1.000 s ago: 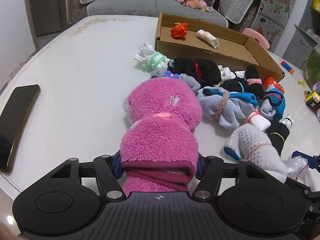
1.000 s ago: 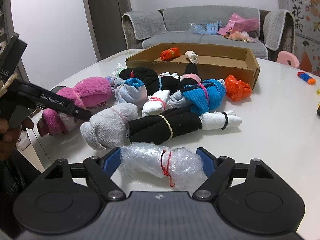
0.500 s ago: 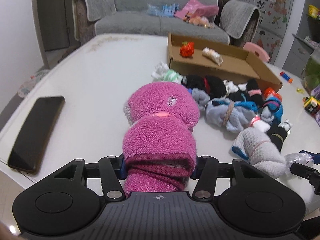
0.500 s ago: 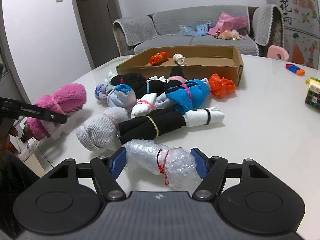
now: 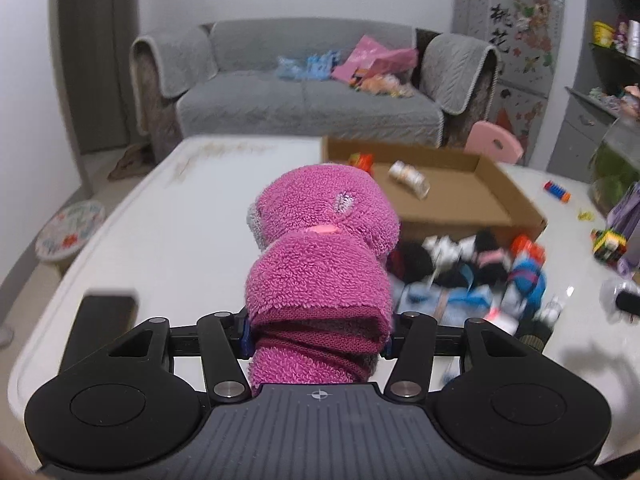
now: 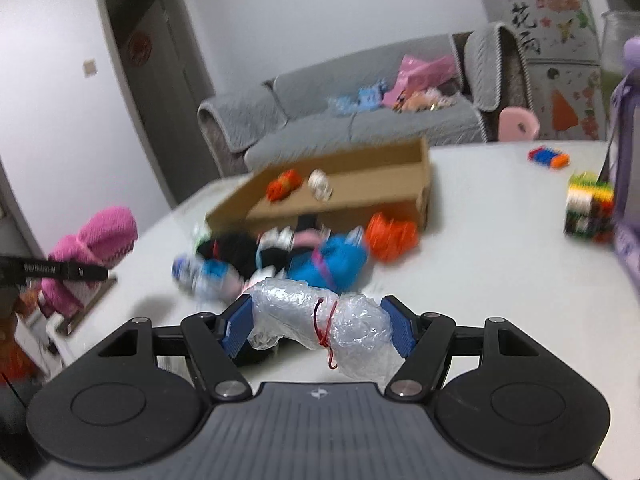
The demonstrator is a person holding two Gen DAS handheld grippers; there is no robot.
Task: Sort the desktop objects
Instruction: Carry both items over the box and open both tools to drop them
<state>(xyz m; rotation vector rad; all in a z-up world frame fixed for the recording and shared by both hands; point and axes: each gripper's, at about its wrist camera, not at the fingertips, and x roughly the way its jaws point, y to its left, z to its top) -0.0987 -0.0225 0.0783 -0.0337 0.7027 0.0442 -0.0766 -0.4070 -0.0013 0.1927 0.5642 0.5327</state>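
Observation:
My left gripper is shut on a fluffy pink sock roll and holds it above the white table; the roll also shows at the left of the right wrist view. My right gripper is shut on a clear plastic-wrap bundle tied with red string, lifted off the table. A pile of rolled socks lies in front of an open cardboard box that holds an orange roll and a white roll.
A black phone lies at the table's left edge. An orange bundle sits by the box corner. Toy bricks and a purple item stand at the right. A grey sofa is behind the table.
Both grippers have risen from the table with their loads. The pink roll and the plastic bundle now hang above the surface, and the views point more level toward the box.

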